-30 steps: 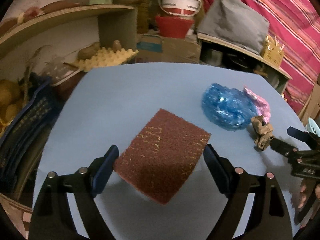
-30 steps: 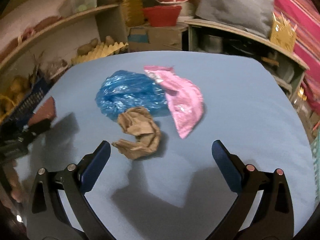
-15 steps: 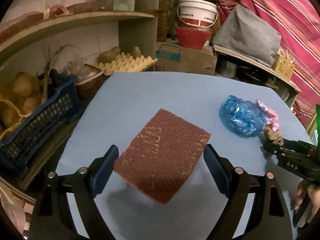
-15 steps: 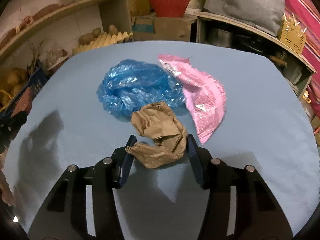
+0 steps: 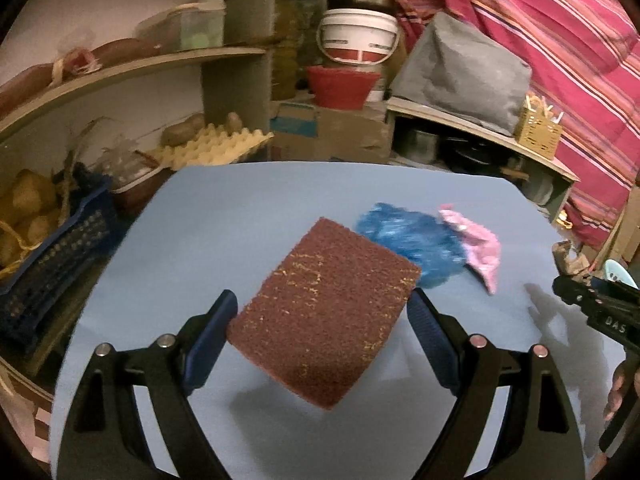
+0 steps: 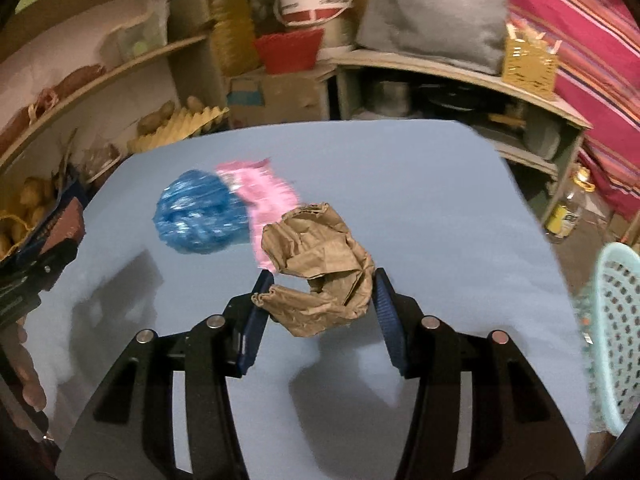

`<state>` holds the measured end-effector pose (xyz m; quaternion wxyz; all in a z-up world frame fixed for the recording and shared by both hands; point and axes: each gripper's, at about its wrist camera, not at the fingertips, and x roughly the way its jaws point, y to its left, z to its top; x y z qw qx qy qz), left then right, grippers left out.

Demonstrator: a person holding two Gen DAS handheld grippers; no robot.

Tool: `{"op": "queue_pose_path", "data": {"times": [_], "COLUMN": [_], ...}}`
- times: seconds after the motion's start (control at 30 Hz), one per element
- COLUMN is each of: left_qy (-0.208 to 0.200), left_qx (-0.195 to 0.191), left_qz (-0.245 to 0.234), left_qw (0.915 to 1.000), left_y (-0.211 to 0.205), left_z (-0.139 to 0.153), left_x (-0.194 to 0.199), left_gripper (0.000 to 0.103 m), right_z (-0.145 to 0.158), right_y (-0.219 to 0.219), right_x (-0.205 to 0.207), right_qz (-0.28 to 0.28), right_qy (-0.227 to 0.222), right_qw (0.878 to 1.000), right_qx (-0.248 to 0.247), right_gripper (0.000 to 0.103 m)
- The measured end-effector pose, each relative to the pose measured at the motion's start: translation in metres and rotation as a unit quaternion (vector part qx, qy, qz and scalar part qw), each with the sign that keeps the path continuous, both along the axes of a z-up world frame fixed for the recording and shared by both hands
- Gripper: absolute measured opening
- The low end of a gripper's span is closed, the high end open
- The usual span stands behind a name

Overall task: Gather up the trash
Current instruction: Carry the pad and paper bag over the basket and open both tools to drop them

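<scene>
L claw [image 5: 322, 318] is clamped on a maroon scouring pad [image 5: 324, 312], one pad corner against each blue finger, jaws set wide to span it. The pad hangs tilted above the blue tabletop [image 5: 240, 208] w/ its shadow beneath at 6 o'clock, so it's off the surface.

R claw [image 6: 318, 306] grips a crumpled brown paper wad [image 6: 320, 268], jaws about halfway in, both blue fingers [image 6: 384, 304] pressing the wad's sides. Wad is lifted clear; its shadow sits on the tabletop below it at 6 o'clock.

Trash lying on the tabletop: a blue plastic bag [image 6: 198, 214], bunched up, at approx 10 o'clock from the R claw, and a pink wrapper [image 6: 260, 196] touching the bag's right edge, partly hidden behind the paper wad in the R wrist view. In the L wrist view the same bag [image 5: 412, 240] and wrapper [image 5: 478, 246] lie at 1–2 o'clock from the pad, both motion-blurred.

A pale teal perforated basket [image 6: 618, 320] shows at 3–4 o'clock in the R wrist view, beyond the tabletop's right edge. The R claw's black body w/ the paper wad's tip enters the L wrist view at 3 o'clock; the L claw w/ the pad's edge shows at 9 o'clock in the R view.

Bkgd: shelves [image 5: 120, 76] at 10–11 o'clock, a dark blue crate [image 5: 52, 272] at 9, a white bucket [image 5: 360, 40] over a red tub at 12.
</scene>
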<state>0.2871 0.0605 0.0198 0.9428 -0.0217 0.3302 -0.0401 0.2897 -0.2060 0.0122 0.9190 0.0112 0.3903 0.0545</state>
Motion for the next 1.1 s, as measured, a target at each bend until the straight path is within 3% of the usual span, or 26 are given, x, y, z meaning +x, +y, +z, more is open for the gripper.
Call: {"op": "queue_pose_path", "data": {"times": [0.3, 0.47, 0.87, 1.1], "left_qy": [-0.022, -0.019, -0.031, -0.032], "left_qx": [0.012, -0.009, -0.008, -0.009], "left_qz": [-0.044, -0.061, -0.13, -0.159], "left_qw": [0.9987, 0.9979, 0.991, 0.9868], "left_y": [-0.074, -0.107, -0.206, -0.262], "left_z": [0.012, 0.015, 0.023, 0.032], "left_x": [-0.002, 0.001, -0.011, -0.02], "left_gripper": [0.085, 0.085, 0.085, 0.085], "right_z": [0.015, 0.023, 0.033, 0.03], "right_y": [-0.088, -0.134, -0.255, -0.293], "right_x": [-0.029, -0.048, -0.098, -0.107], "right_qz": [-0.06, -0.093, -0.184, -0.208], "right_qy": [-0.014, -0.022, -0.029, -0.022], "right_qw": [0.998, 0.995, 0.982, 0.978], "right_qx": [0.02, 0.023, 0.02, 0.005], "right_gripper": [0.051, 0.051, 0.052, 0.055]}}
